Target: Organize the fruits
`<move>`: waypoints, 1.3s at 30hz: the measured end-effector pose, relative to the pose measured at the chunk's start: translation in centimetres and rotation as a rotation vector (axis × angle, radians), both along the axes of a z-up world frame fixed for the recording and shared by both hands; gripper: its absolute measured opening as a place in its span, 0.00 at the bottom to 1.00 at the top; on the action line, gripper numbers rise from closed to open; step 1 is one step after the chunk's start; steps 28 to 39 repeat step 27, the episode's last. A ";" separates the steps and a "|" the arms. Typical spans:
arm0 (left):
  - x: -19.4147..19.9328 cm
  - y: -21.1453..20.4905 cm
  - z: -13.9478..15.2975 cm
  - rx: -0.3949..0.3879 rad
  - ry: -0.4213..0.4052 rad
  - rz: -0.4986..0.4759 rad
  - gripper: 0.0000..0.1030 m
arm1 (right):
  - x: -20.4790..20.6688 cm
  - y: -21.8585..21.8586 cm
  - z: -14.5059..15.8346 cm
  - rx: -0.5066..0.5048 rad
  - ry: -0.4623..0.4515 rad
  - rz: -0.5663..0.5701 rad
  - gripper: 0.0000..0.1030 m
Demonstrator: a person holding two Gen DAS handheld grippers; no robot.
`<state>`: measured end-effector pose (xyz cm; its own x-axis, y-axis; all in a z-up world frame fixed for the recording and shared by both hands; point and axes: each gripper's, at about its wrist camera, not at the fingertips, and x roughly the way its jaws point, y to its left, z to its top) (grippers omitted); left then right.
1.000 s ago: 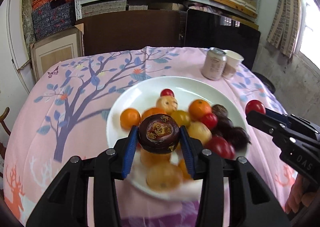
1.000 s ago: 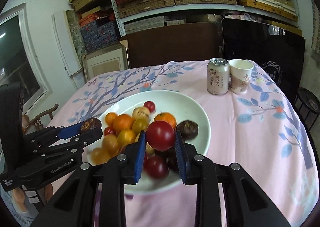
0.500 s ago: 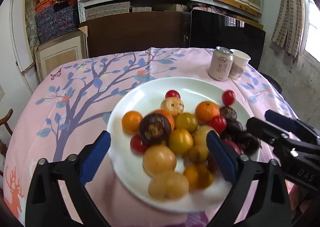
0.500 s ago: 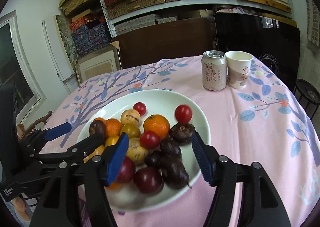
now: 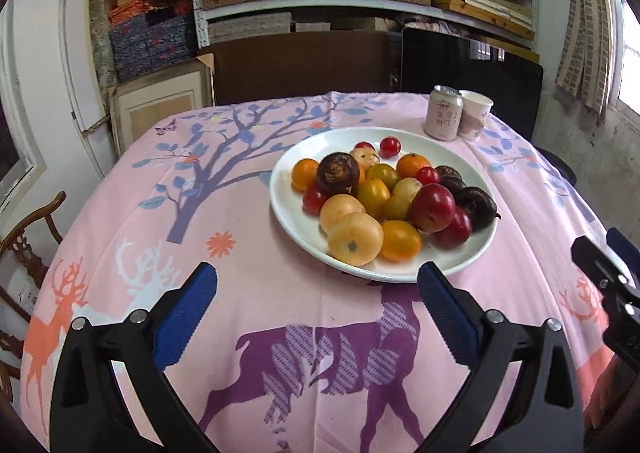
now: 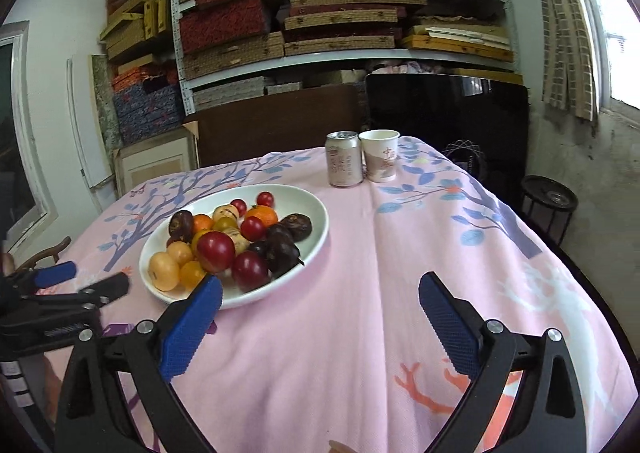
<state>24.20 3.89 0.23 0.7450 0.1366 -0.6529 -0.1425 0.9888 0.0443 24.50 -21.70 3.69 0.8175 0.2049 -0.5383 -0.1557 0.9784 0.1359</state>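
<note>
Nearest the left wrist camera, the left gripper (image 5: 316, 307) is hovering level over the pink tablecloth (image 5: 248, 293), its blue-padded fingers (image 5: 185, 317) spreading wide with nothing between them; a purple deer print is showing in the gap. The right gripper (image 6: 320, 317) is likewise sitting low over the cloth, jaws standing wide and holding nothing, pointing toward the far edge of the table. In the right wrist view the left gripper is appearing at the left edge, its tips pointing at the near rim of the plate without touching it. In the left wrist view the right gripper is poking in at the right edge, well apart from the plate.

Just beyond the fingertips, the white plate (image 5: 288, 209) is sitting on the cloth, carrying the fruits (image 5: 384, 193) in one heap: yellow and orange ones (image 5: 354, 238) at the near side, a large red one (image 5: 433, 207) and dark purple ones (image 5: 476, 206) toward the right, a dark round fruit (image 5: 338, 173) riding on top at the left, small red ones (image 5: 389, 146) at the far rim.

Farther back, a drink can (image 6: 343, 164) and a paper cup (image 6: 380, 154) are standing upright, just beside each other, near the far table edge. Behind them, shelves (image 6: 320, 13) are holding stacked boxes.
</note>
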 end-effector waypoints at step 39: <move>-0.2 -0.1 -0.1 -0.022 0.009 -0.014 0.96 | 0.0 1.9 -1.0 -0.054 0.043 0.065 0.97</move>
